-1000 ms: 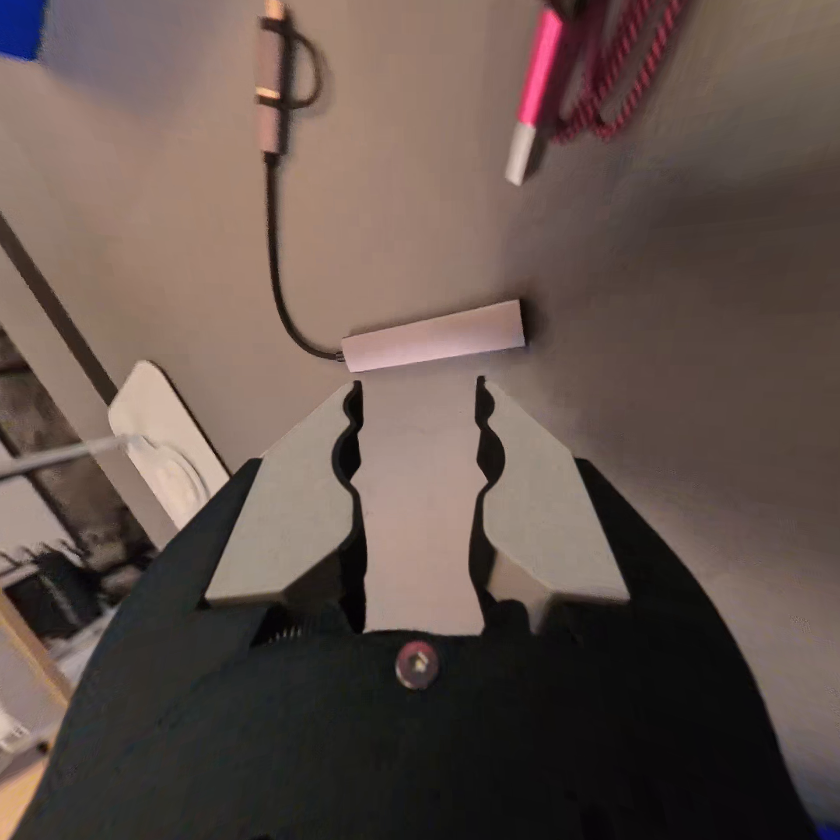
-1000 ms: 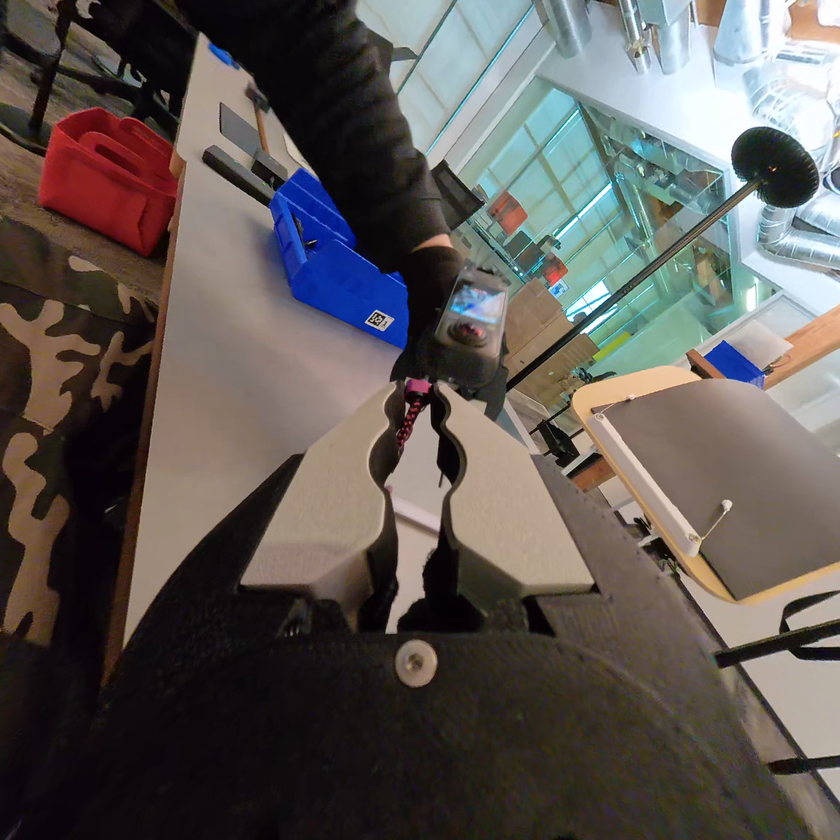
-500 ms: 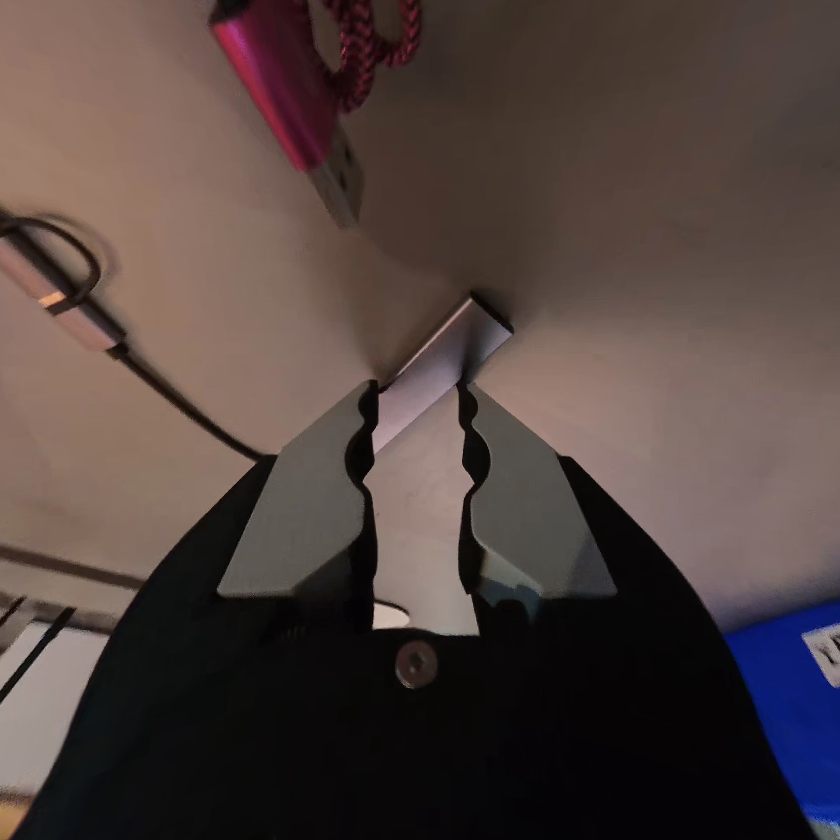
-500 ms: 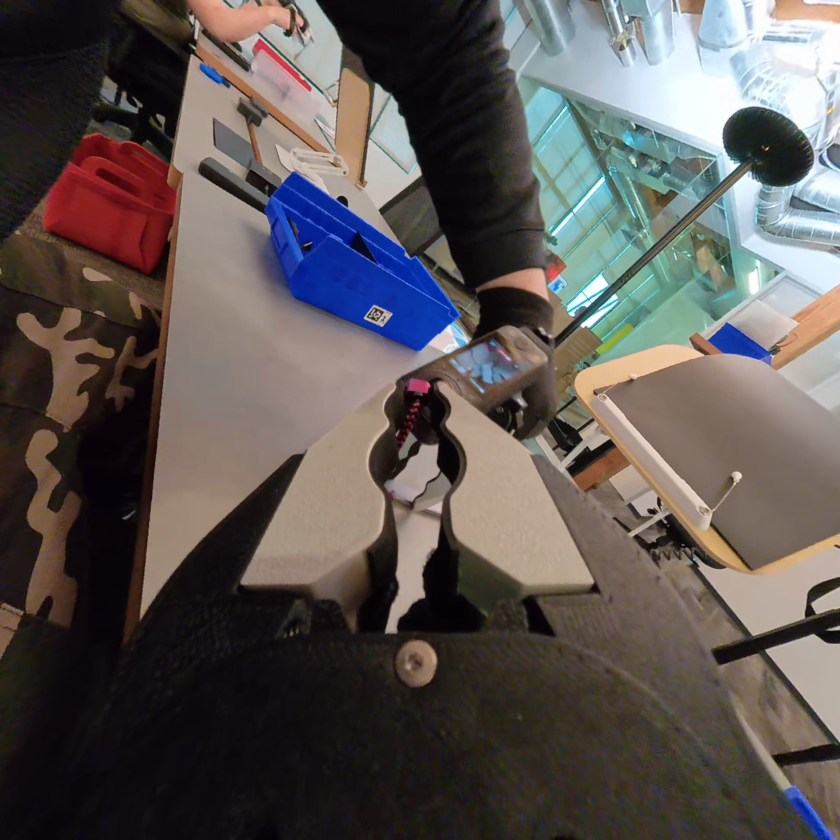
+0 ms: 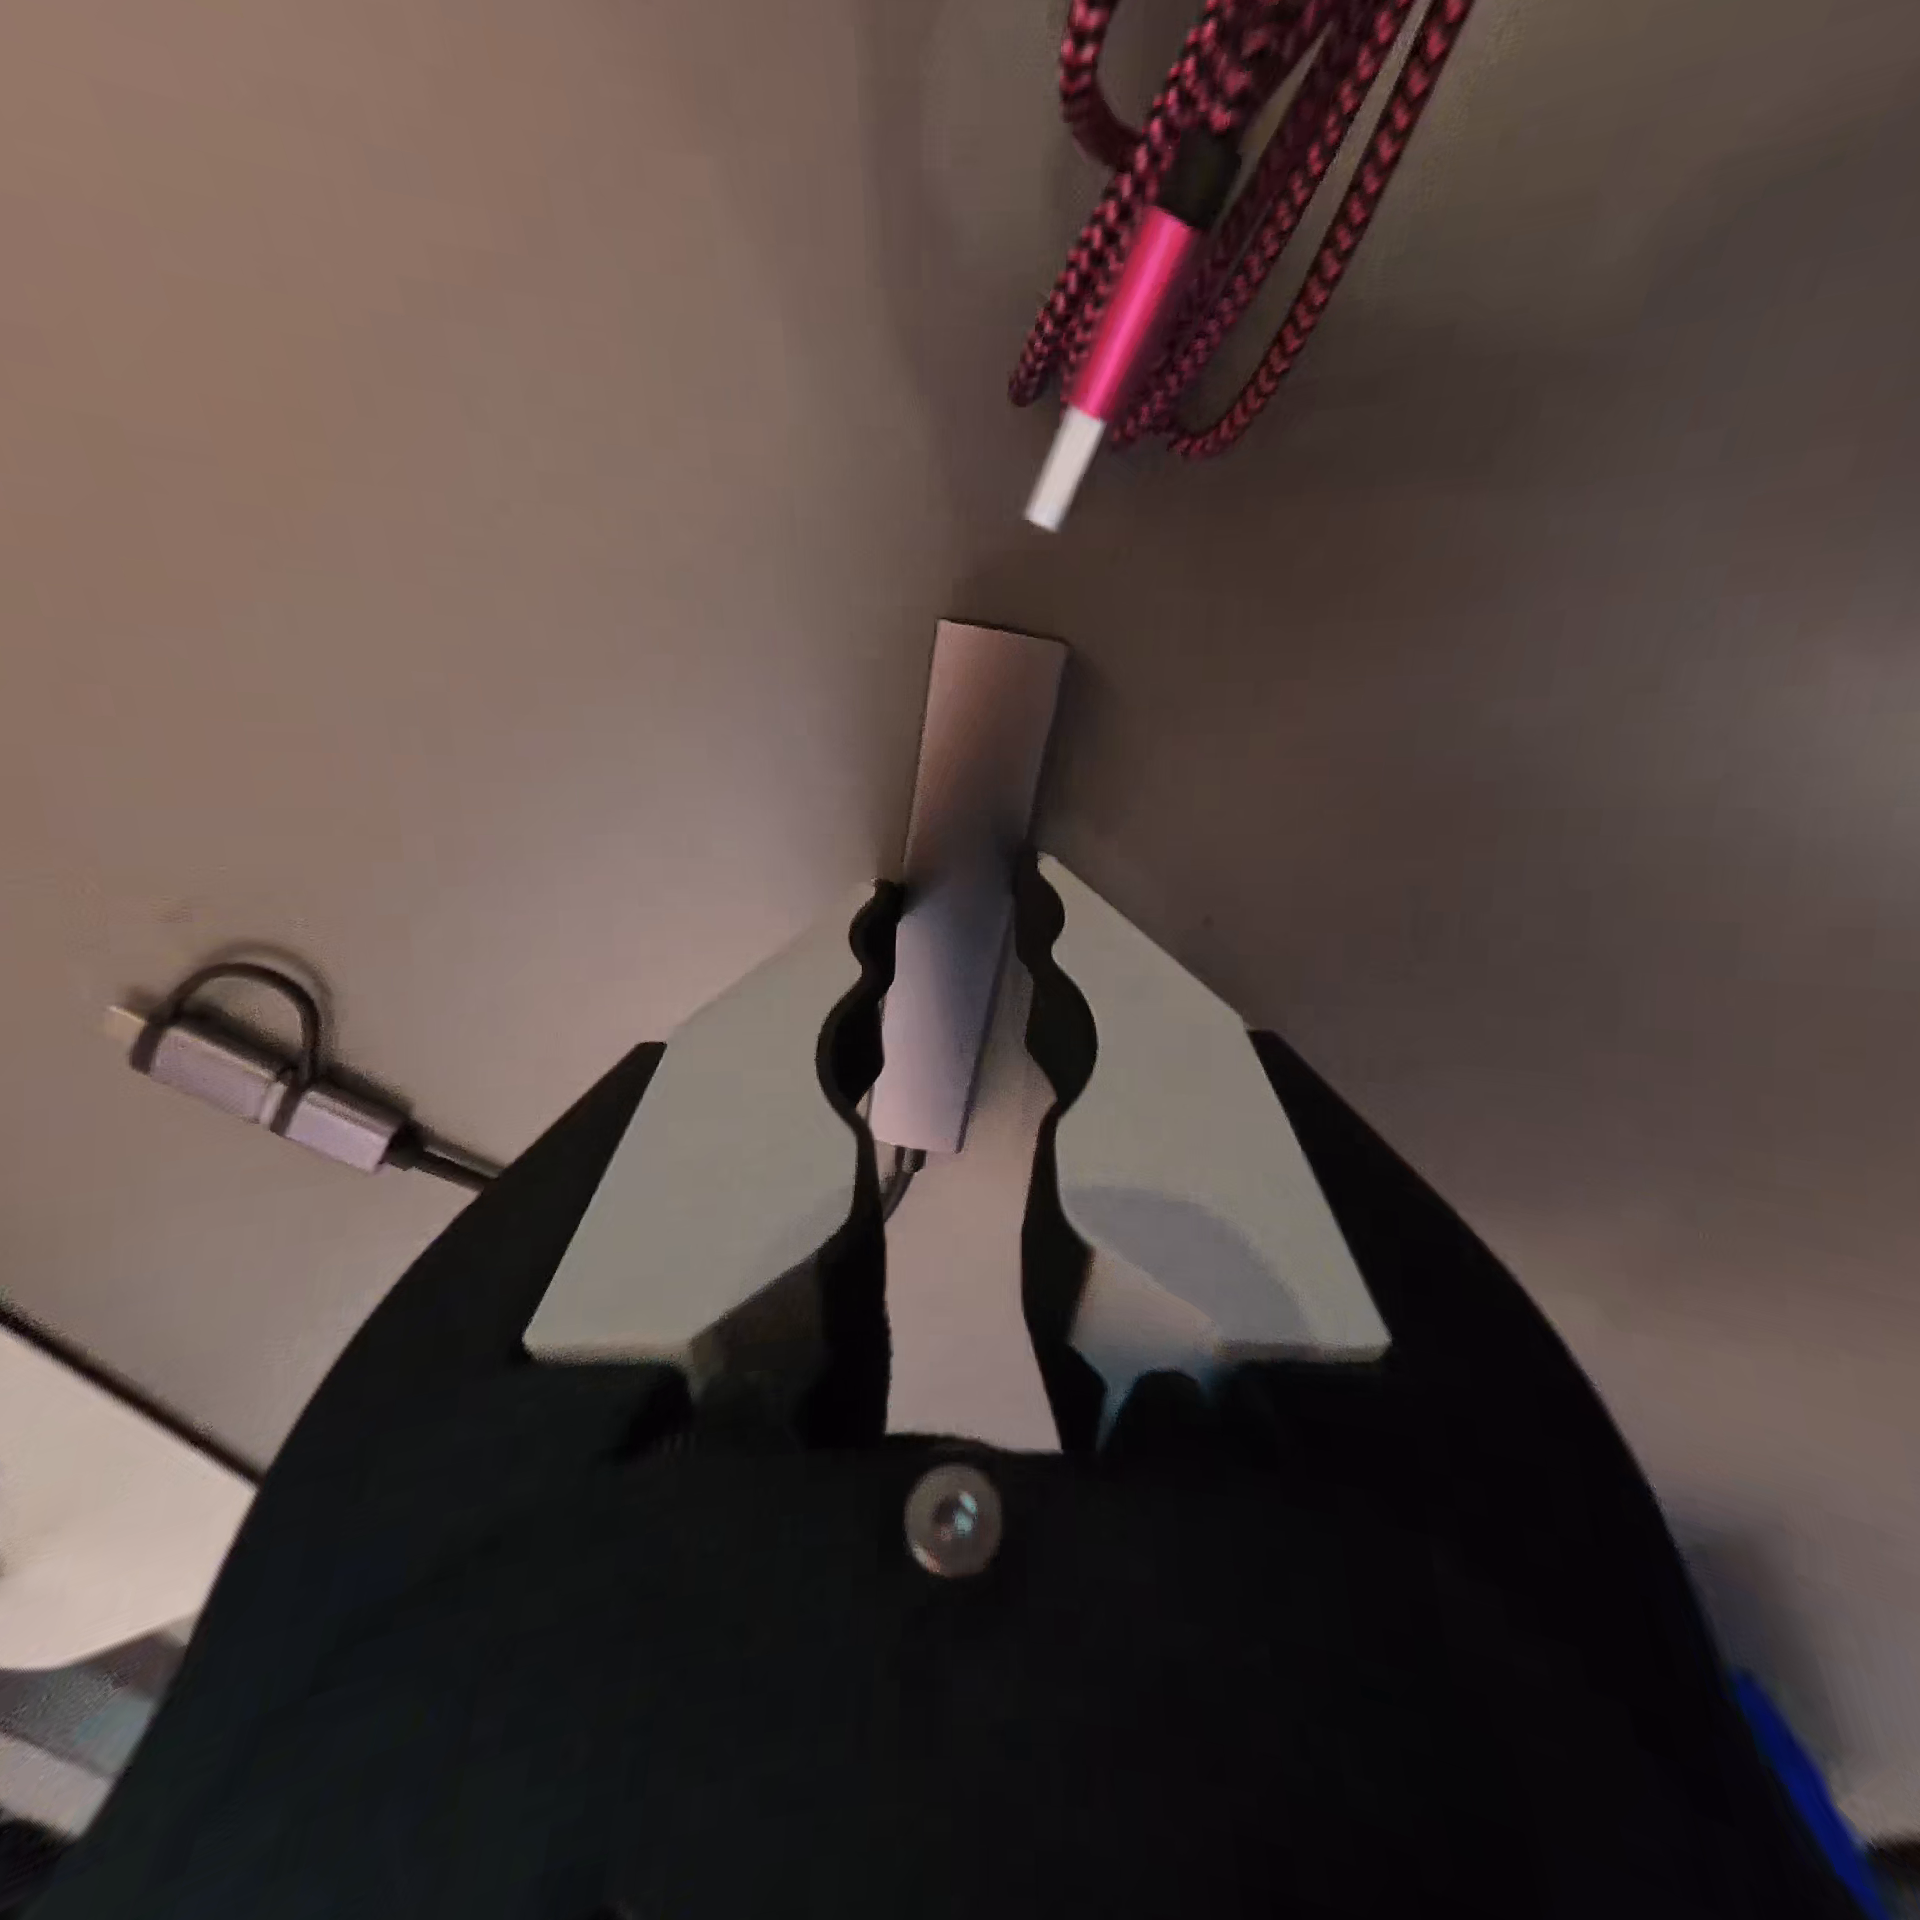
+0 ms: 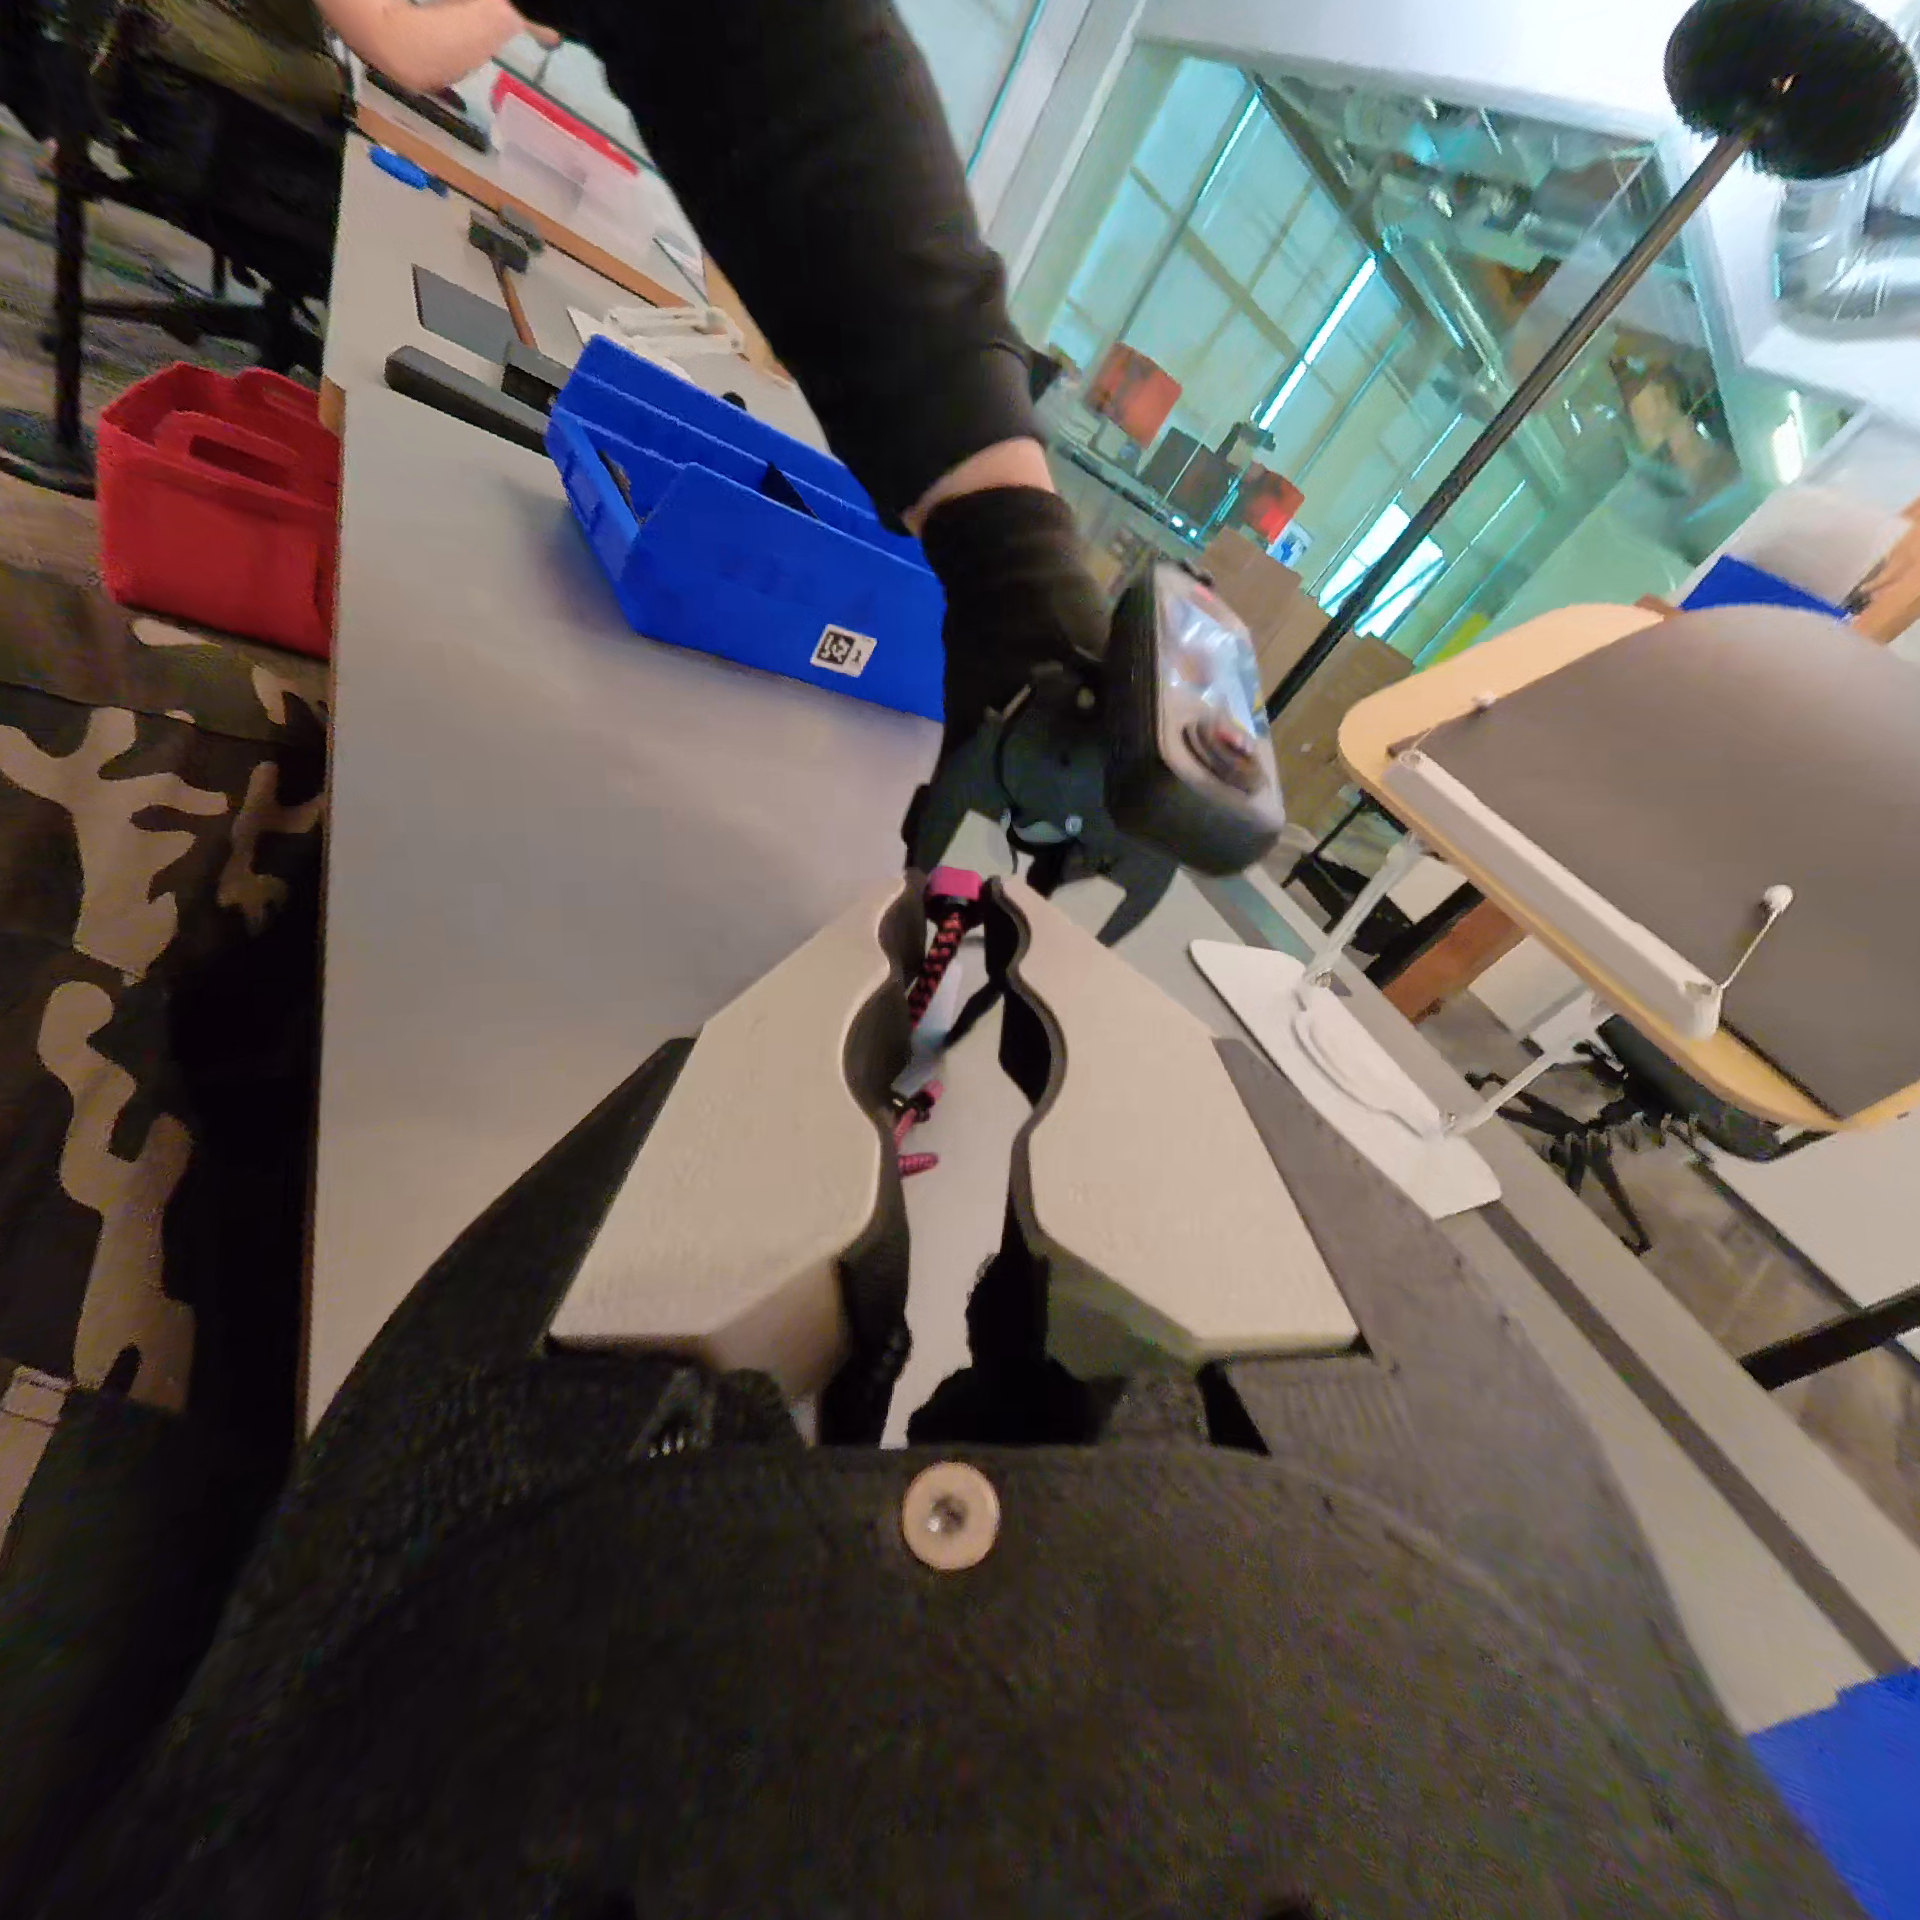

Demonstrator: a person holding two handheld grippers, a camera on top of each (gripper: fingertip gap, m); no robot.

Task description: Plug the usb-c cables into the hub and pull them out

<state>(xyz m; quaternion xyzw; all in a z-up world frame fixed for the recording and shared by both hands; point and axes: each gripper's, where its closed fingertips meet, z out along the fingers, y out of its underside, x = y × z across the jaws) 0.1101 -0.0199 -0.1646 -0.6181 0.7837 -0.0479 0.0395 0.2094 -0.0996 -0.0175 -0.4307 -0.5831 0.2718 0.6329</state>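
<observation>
While the left claw (image 5: 954, 894) straddles the near half of the slim silver hub (image 5: 982, 790), its two grey fingers (image 5: 727, 1122) sit on either side of the body; whether they truly press on it or merely bracket it cannot be told, since a dark gap shows along each side. The hub lies flat on the grey table (image 5: 468, 468), pointing away from the camera, and its short dark lead runs off to the left to a grey double-ended adapter plug (image 5: 265, 1086) resting on the table. Just beyond the hub's far end, and apart from it, hangs the pink plug (image 5: 1117, 343) of a red-and-black braided cable (image 5: 1340, 239), silver tip aimed down toward the hub.

Seen from the right wrist view, the right claw (image 6: 948, 894) is pinching that braided cable (image 6: 940, 961) just behind its pink collar, fingers nearly together. Ahead of it a black-gloved hand (image 6: 997, 613) holds the other gripper. A blue bin (image 6: 748, 561) and a red basket (image 6: 218, 499) stand farther back.
</observation>
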